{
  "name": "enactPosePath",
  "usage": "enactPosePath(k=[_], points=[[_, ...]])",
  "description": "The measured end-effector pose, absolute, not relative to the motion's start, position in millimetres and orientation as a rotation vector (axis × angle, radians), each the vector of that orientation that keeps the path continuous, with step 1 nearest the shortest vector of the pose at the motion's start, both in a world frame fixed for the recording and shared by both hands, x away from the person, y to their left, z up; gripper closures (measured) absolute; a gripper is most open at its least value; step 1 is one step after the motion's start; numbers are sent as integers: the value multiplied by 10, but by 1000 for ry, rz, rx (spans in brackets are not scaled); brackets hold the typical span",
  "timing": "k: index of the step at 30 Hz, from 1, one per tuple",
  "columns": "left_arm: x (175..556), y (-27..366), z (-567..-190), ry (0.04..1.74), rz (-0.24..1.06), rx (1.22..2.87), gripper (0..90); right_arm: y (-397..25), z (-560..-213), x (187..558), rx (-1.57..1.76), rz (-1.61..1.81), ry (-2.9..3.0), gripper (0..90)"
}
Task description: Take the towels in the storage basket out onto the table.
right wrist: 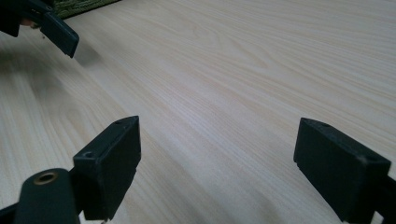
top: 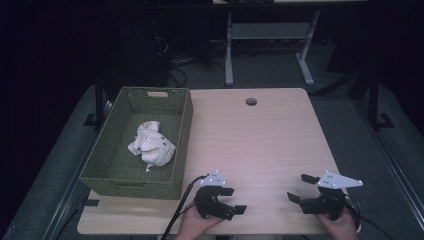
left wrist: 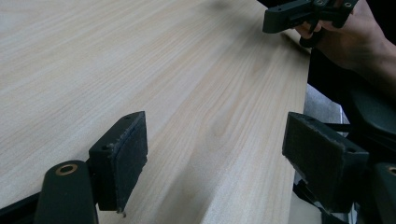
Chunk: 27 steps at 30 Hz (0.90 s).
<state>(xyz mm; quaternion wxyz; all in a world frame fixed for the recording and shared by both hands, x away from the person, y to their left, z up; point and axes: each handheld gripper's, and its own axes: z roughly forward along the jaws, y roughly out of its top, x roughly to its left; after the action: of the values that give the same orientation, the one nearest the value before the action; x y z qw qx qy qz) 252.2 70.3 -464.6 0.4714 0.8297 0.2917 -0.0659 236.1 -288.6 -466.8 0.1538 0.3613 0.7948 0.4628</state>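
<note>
A pale wood-grain bench (top: 260, 145) with rounded corners stands in a dim room, a round cable hole (top: 251, 101) near its far edge. Beyond it, grey carpet runs back to the white legs of another desk (top: 229, 55), with dark cables trailing on the floor on the left.

On the left part of the bench sits a green woven basket (top: 182, 135), rectangular, with a handle slot in its far wall. Inside it, towards the right wall, lies a crumpled white cloth (top: 151, 145) with small coloured marks, bunched up rather than folded. What else the basket may hold cannot be made out; its floor looks bare around the cloth.

Near the front edge of the bench the person's two hands hold the tools well apart from each other and well apart from the cloth. The left claw (top: 234, 200) is just right of the basket's near corner, its jaws pointing to the right, spread wide with only bare bench between the pads. The right claw (top: 301, 187) is near the right front corner, jaws pointing left toward the other tool, likewise wide open and gripping nothing. In the left gripper view the far tool and the hand (left wrist: 345, 37) holding it show at the bench's edge.
</note>
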Motion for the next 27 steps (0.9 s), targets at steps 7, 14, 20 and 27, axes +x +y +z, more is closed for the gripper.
enactPosePath(k=[7, 14, 20, 27], points=[[2566, 726, -4611, 720, -185, 2003, 214, -2879, -4666, 2357, 1041, 1339, 2280, 143], [2601, 725, -4540, 711, -223, 1991, 213, -2867, -4654, 2344, 1035, 1332, 2285, 142], [2675, 737, -4364, 690, -257, 1964, 218, -2856, -4662, 2344, 1039, 1326, 2291, 142], [2772, 806, -4175, 674, -260, 1952, 214, -2867, -4662, 2340, 1047, 1335, 2285, 142]])
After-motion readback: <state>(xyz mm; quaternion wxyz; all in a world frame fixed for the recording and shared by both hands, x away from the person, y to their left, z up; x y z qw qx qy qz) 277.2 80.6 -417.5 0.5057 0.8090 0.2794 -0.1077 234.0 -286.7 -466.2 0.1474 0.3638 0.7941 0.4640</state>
